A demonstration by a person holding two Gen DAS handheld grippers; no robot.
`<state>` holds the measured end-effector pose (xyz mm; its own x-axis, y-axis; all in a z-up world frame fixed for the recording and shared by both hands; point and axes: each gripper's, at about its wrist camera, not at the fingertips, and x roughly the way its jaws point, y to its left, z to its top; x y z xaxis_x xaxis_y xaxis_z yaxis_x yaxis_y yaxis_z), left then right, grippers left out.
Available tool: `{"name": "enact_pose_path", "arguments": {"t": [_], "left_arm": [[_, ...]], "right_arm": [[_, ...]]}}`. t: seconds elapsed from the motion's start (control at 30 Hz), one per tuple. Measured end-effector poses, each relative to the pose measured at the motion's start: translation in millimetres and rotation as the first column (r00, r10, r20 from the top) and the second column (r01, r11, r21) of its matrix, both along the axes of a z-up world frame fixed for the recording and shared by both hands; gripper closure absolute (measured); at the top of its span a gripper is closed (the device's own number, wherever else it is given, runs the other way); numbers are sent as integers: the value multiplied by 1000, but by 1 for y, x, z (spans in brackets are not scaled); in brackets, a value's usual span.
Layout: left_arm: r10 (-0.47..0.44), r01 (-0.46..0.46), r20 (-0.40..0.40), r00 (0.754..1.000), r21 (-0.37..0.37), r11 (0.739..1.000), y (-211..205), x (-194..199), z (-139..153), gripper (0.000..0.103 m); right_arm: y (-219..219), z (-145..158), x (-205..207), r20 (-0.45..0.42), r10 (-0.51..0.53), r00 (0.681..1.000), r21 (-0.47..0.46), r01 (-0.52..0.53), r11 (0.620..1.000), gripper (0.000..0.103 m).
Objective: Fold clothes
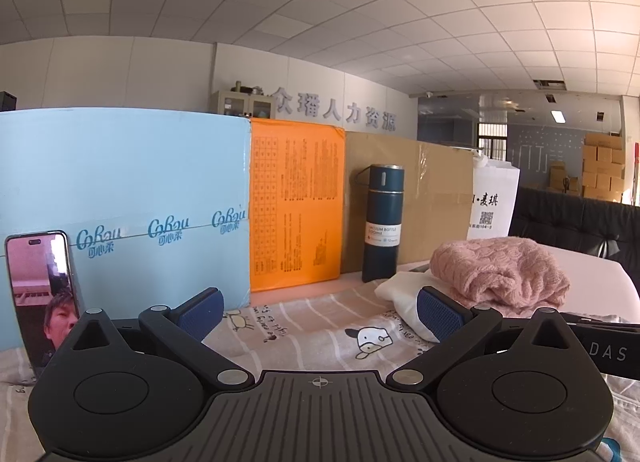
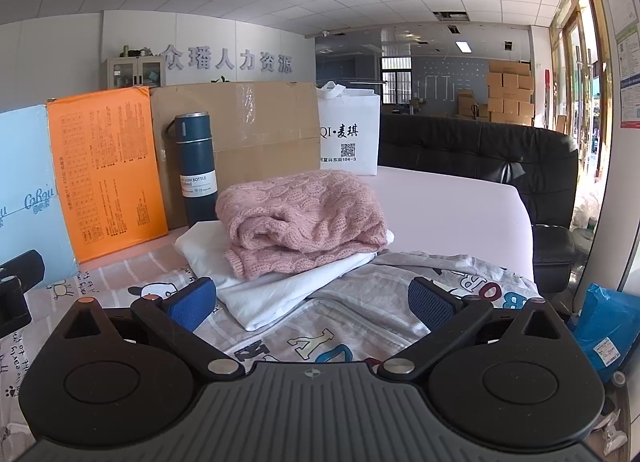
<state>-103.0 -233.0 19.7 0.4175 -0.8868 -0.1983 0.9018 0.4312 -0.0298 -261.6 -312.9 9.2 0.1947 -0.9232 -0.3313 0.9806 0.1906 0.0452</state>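
Hovering low over a bench covered by a striped sheet point(image 1: 304, 326) printed with cartoon cows, the left claw point(image 1: 319, 312) stands wide, both blue pads clear of any cloth and nothing between them. Ahead of it and to its right, a folded pink knit sweater point(image 1: 500, 272) sits on top of a folded white garment point(image 1: 404, 294), whose near corner lies just beside the right pad. Straight ahead, past the sheet, a dark blue vacuum bottle point(image 1: 381, 221) stands upright against an orange box point(image 1: 296, 201) and a brown cardboard box point(image 1: 420, 197). A pale blue box point(image 1: 120, 189) fills the space ahead to the left, with a phone point(image 1: 42, 294) propped upright against it. To the far right a white bag point(image 1: 494, 197) stands behind the sweater.

The right claw point(image 2: 313, 298) is also spread wide and holds nothing. Directly beneath and between its pads lies a grey garment point(image 2: 360, 302) with large coloured letters and a zip, spread flat on the bench. The white garment point(image 2: 280, 286) overlaps the far edge of the grey one, its corner just beside the left pad, and the pink sweater point(image 2: 300, 213) rests on it straight ahead. A black leather chair point(image 2: 480, 153) stands beyond the bench to the right, and a blue plastic packet point(image 2: 608, 322) shows at the right edge.
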Motion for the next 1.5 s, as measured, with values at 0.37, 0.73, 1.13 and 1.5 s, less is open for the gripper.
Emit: {"name": "enact_pose_path", "arguments": {"t": [0.37, 0.73, 1.13, 1.5], "left_arm": [[-8, 8, -3, 1000, -4, 1000, 1, -2, 1, 0], [-9, 9, -3, 1000, 10, 1000, -2, -2, -1, 0], [1, -1, -11, 1000, 17, 1000, -2, 0, -2, 0], [0, 1, -11, 1000, 21, 1000, -3, -1, -2, 0]], "right_arm": [[1, 0, -2, -6, -11, 1000, -2, 11, 1000, 0], [0, -2, 0, -8, -14, 1000, -4, 14, 1000, 0], [0, -3, -1, -5, -8, 1000, -1, 8, 1000, 0], [0, -3, 0, -8, -4, 1000, -1, 4, 1000, 0]]}}
